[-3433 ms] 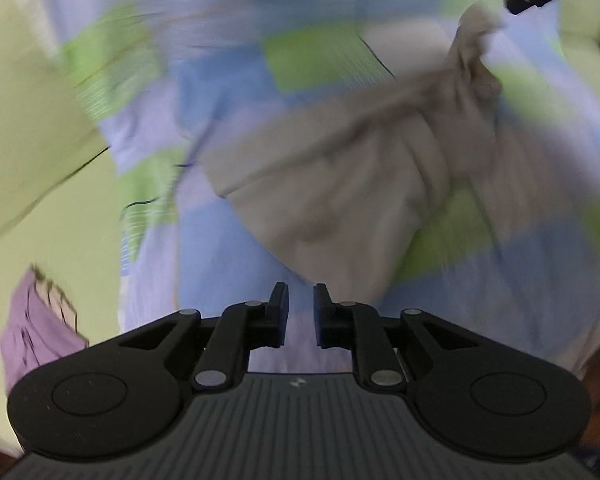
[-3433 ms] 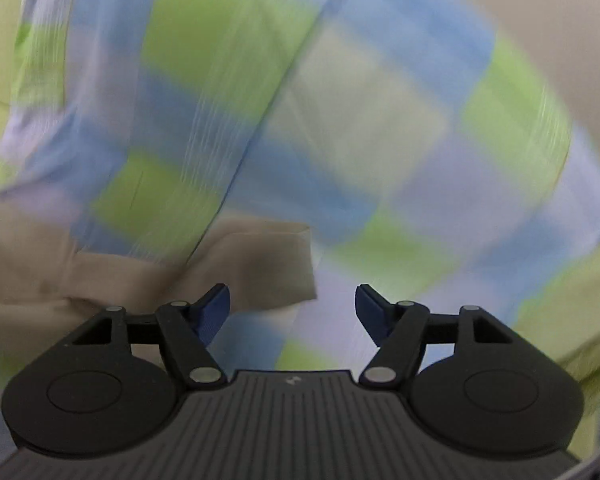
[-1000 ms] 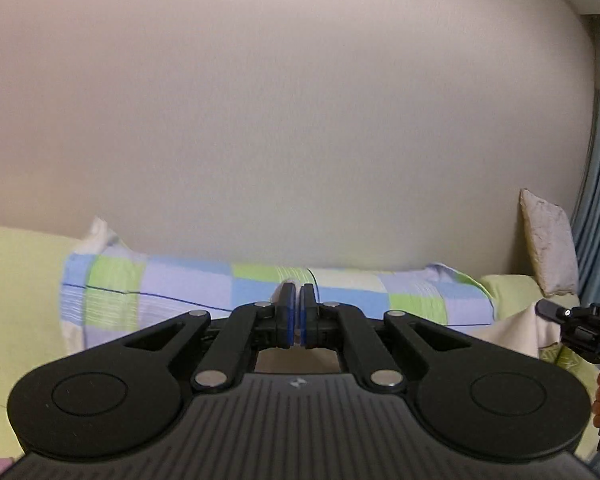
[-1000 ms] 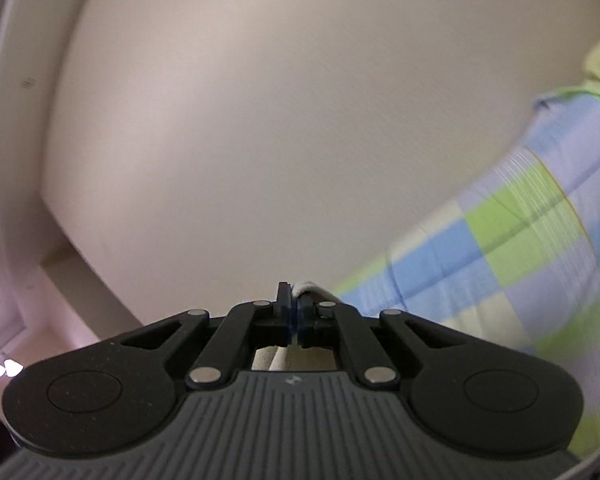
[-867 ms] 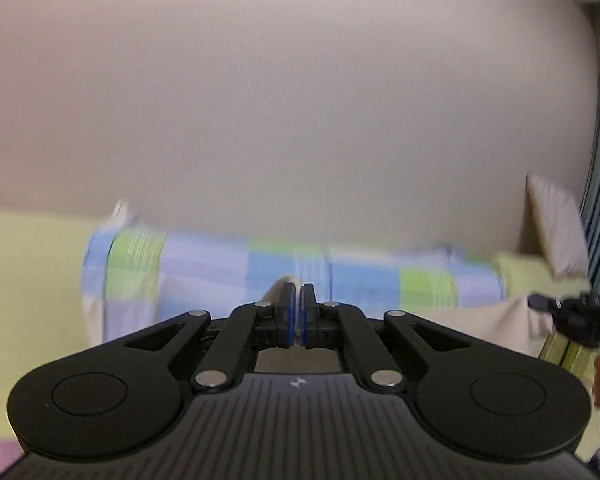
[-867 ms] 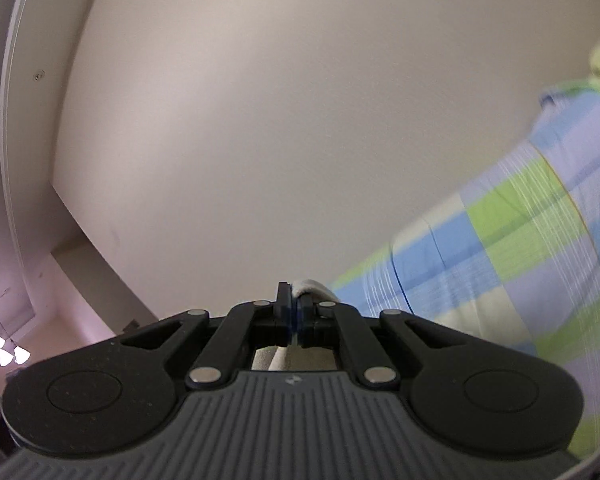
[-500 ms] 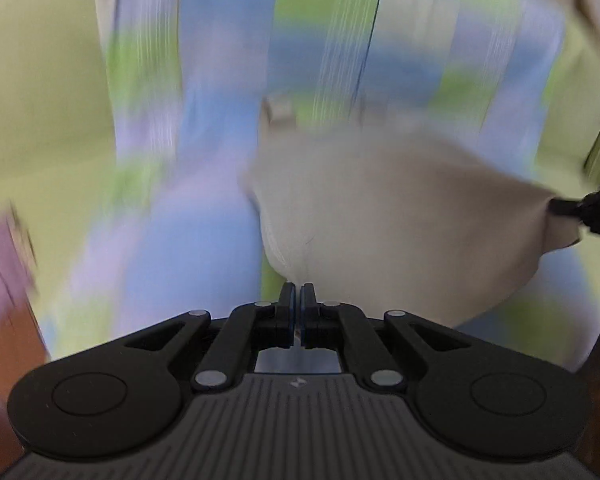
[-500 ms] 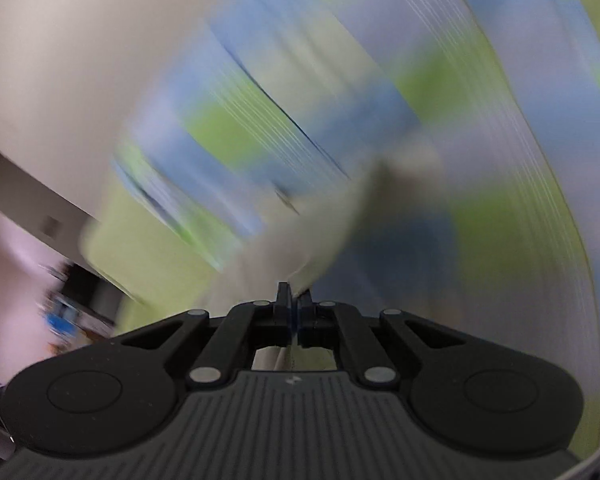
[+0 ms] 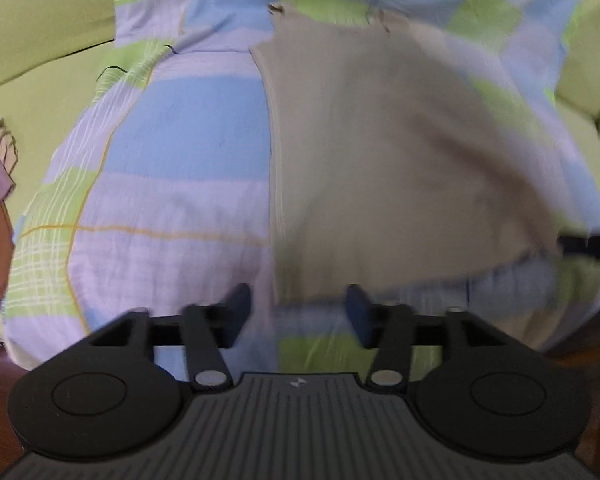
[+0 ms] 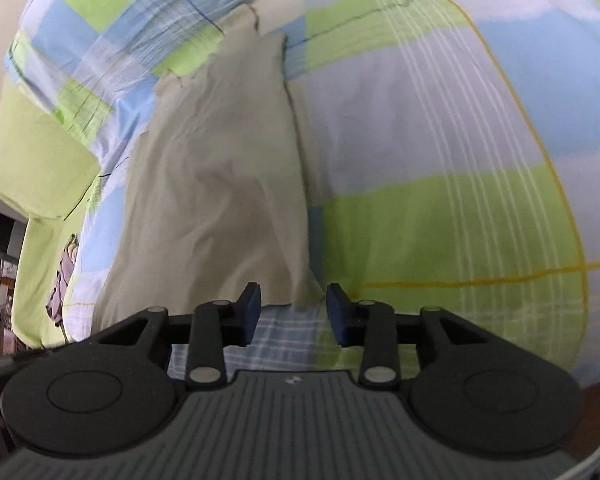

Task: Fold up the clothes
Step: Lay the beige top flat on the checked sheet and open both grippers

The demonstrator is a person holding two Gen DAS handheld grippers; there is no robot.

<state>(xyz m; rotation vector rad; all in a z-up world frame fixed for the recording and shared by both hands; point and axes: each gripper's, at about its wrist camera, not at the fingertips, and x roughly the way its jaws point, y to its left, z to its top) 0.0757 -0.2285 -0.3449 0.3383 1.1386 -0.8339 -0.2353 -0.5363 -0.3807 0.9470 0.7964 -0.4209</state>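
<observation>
Garment (image 9: 400, 152) flat on checked quilt (image 9: 172, 136) | long axis runs away from both claws | near hem corners just ahead of left claw (image 9: 296, 310) and right claw (image 10: 293, 307) | both wide open, empty

The beige garment (image 9: 400, 160) is matt, lightly creased cloth. Under it, the checked bedspread (image 9: 172, 184) is thin woven cotton. At the bottom of the frame, the left gripper (image 9: 296, 312) is matt black plastic with shiny metal pins.

The right gripper (image 10: 293, 310) hangs with jaws apart just over the near corner of a beige garment (image 10: 220, 168) spread flat on the checked quilt (image 10: 440, 140).
</observation>
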